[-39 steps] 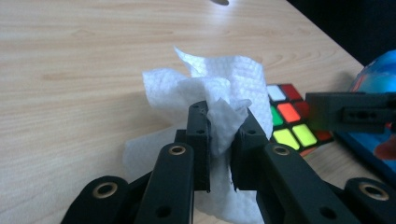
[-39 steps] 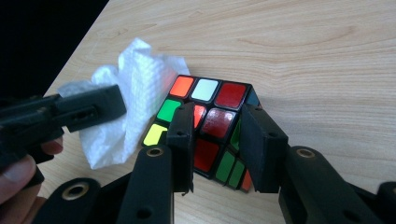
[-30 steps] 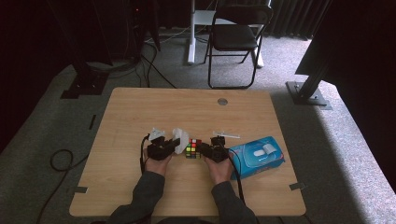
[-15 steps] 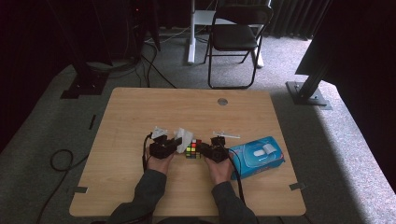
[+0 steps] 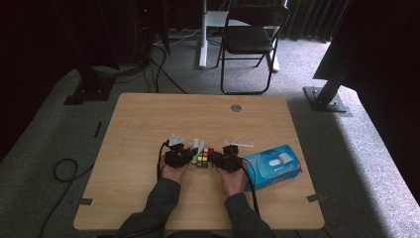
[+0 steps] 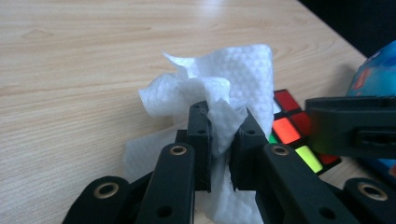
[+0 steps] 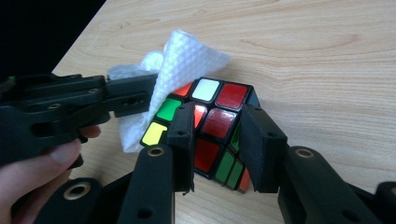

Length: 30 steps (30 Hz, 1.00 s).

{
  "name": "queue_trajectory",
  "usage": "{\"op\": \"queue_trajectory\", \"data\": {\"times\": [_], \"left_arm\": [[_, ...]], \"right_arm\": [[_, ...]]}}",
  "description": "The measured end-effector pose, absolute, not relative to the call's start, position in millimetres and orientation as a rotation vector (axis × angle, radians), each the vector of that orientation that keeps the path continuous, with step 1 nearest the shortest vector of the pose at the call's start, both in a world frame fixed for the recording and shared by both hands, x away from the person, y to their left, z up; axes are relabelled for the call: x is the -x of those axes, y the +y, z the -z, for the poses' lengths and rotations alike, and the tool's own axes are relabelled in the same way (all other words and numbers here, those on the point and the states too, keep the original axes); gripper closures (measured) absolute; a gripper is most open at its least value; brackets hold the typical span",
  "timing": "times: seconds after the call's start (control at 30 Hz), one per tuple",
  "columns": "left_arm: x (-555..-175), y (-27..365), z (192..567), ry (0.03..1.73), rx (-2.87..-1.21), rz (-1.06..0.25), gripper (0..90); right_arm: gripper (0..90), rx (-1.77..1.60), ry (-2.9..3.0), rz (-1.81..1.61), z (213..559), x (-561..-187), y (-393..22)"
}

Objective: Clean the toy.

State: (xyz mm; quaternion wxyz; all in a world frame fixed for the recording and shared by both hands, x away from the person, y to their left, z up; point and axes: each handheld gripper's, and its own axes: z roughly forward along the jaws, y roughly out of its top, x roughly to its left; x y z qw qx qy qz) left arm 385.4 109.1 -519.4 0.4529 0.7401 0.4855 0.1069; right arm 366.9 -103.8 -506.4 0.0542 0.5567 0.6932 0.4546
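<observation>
One wooden counter (image 5: 148, 129) fills mid-frame in the high view, with one folding chair (image 5: 250, 39) at upper centre. One blue wipes packet (image 5: 272, 166) lies right of centre; its printing is too small to read. One puzzle cube (image 5: 204, 157) sits at centre between both grippers. The right gripper (image 7: 217, 135) has its jaws pinching the cube. The left gripper (image 6: 222, 140) has its jaws pinching one white tissue (image 6: 219, 88) beside the cube.
</observation>
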Motion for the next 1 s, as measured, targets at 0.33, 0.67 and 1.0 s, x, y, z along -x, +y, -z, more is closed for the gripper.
{"op": "queue_trajectory", "data": {"times": [0.33, 0.67, 1.0], "left_arm": [[-390.7, 101.7, 540.8, 1.249, -1.933, -0.278, 82.3], [-390.1, 103.4, 541.0, 1.256, -1.909, -0.261, 82.1], [-385.4, 107.1, 526.8, 1.196, -1.814, -0.304, 82.0]], "right_arm": [[66.6, -1.682, 2.109, -1.377, 506.5, -366.8, -103.6], [66.6, -1.678, 2.112, -1.377, 506.5, -366.9, -103.9], [66.6, -1.675, 2.113, -1.375, 506.3, -366.3, -103.5]]}}
